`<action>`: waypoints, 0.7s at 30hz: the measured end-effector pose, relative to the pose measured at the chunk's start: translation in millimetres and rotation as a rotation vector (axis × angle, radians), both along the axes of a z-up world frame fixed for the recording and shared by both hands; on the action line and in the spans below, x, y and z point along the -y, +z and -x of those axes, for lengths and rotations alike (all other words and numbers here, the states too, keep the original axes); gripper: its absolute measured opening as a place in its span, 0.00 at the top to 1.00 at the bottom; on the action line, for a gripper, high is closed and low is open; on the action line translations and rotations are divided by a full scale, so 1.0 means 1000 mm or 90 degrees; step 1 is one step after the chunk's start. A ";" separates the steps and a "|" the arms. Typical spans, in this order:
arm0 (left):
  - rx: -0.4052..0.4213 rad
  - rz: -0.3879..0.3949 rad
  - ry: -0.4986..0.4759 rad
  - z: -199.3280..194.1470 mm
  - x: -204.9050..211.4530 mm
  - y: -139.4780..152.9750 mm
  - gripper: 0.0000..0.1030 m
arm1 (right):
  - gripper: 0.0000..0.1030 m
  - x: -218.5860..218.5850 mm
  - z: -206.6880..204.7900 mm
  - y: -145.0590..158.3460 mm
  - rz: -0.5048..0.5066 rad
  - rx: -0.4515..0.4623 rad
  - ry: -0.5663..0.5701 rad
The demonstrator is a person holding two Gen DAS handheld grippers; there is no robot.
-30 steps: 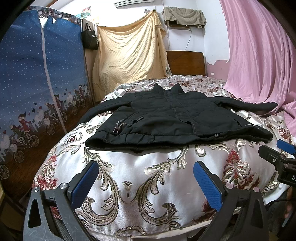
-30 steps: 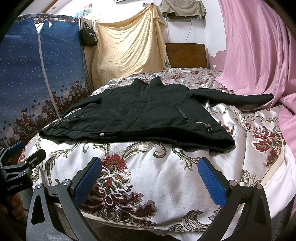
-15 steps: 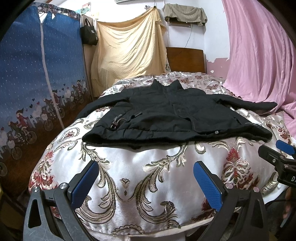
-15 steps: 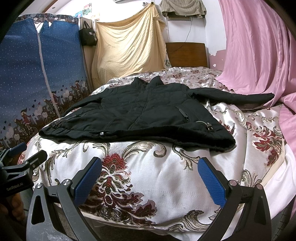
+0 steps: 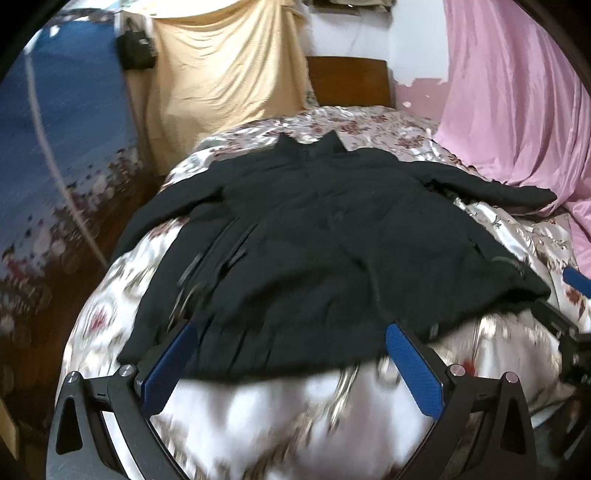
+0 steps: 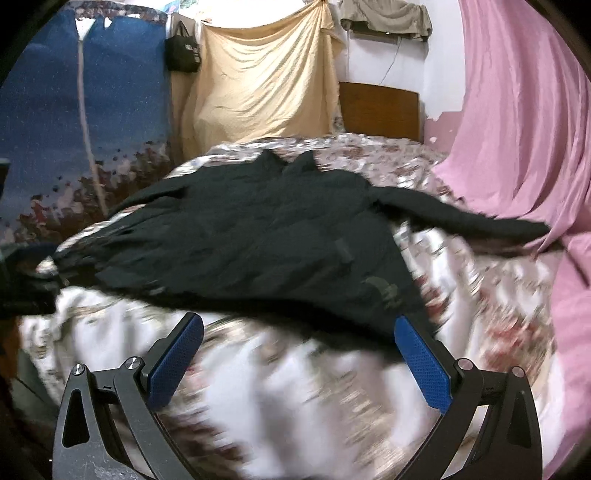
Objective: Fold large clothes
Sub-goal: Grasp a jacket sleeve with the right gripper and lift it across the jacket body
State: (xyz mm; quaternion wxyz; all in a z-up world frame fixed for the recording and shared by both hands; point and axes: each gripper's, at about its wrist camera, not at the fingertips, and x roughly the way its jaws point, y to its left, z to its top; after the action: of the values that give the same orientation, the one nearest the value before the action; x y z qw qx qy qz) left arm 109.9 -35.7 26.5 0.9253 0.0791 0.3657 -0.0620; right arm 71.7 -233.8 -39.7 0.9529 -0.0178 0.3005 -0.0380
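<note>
Black jacket [image 5: 332, 240] is what we see lying front-up and spread flat on the bed [image 5: 258, 424], its collar toward the wooden headboard [image 5: 347, 83] and its hem toward us. Both sleeves are stretched outward: one runs toward the blue patterned wardrobe cover [image 5: 55, 147], the other reaches the pink curtain [image 5: 517, 110] that drapes onto the mattress edge. The floral satin bedspread shows all around the garment.

We see our left gripper [image 5: 291, 365] with its two blue-padded fingers [image 5: 170, 365] spread wide apart and nothing between them. Its fingertips line up with the jacket's hem in the left wrist view, though we cannot tell whether they touch the cloth. At the far right of that same view, part of the other tool shows near the hem's right corner.

We see our right gripper [image 6: 297, 354] likewise spread wide, with nothing held; its blue pads [image 6: 423, 365] sit just before the hem's right end. Motion blur smears the bedspread in both views, so fine detail near the hem is unclear.

Behind the bed, a yellow sheet [image 6: 266, 77] hangs on the wall, with a small black bag [image 6: 183, 51] hanging beside it and a drab cloth [image 6: 386, 16] draped higher up.
</note>
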 end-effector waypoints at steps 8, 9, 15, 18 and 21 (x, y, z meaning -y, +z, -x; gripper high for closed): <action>-0.023 -0.015 -0.068 -0.098 0.072 0.011 0.00 | 0.01 0.144 -0.077 0.030 -0.077 -0.036 -0.127; -0.026 -0.014 -0.078 -0.110 0.080 0.009 0.00 | 0.01 0.165 -0.089 0.031 -0.108 -0.043 -0.140; -0.037 0.009 -0.121 -0.195 0.138 -0.011 0.00 | 0.01 0.286 -0.159 0.029 -0.242 -0.033 -0.275; -0.044 0.026 -0.129 -0.236 0.165 -0.024 0.00 | 0.01 0.335 -0.174 0.016 -0.313 -0.015 -0.377; -0.052 0.054 -0.131 -0.277 0.190 -0.035 0.00 | 0.01 0.373 -0.180 -0.006 -0.392 -0.002 -0.442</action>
State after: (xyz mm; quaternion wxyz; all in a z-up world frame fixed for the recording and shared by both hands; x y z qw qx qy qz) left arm 387.3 -226.2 -8.5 0.9008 0.0742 0.3902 -0.1754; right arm 252.2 -606.8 -46.1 0.8442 0.3676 0.2871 -0.2640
